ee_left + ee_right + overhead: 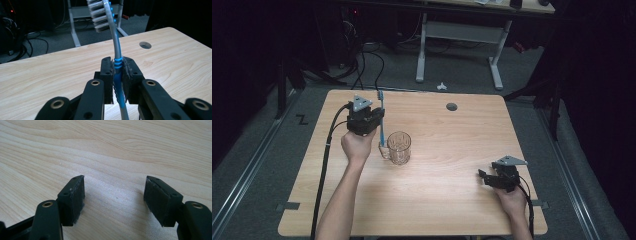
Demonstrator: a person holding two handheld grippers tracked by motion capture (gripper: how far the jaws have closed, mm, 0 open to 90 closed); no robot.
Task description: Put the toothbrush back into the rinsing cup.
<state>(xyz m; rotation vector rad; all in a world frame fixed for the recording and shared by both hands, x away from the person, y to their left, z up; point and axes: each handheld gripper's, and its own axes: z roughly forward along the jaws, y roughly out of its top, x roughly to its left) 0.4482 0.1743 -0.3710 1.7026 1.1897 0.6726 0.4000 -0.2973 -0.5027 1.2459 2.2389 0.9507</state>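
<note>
**A:** What do I have in the left gripper (117, 75) now?

**B:** I see it clenched on the blue toothbrush (115, 50). The two black pads press on the ribbed blue grip part of the handle, one from each side. The long axis of the brush runs away from me: the bristle head points to the far edge of the table (452, 200), and the tail end comes down beside the glass mug (399, 148), close to its handle on the left side. I cannot tell if the tail touches the mug.

**A:** So the mug is the landmark. Which way is it from the gripper?

**B:** It stands just to the right of the left gripper and a little nearer to me. I think the next move is to bring the brush over the mug's mouth and turn it upright, tail down. For this the long axis must tilt, because now it lies nearly level.

**A:** And the right gripper (115, 195)?

**B:** Released, nothing between the pads, only bare wood under it. It rests well apart from the mug, to its right and nearer to me. The left hand is clearly the nearer one.

**A:** Materials?

**B:** The mug is clear glass with a faceted wall, hard and probably slippery. The brush is smooth plastic with a curved grey neck and stiff white-grey bristles. The table is pale wood grain, matt.
</note>
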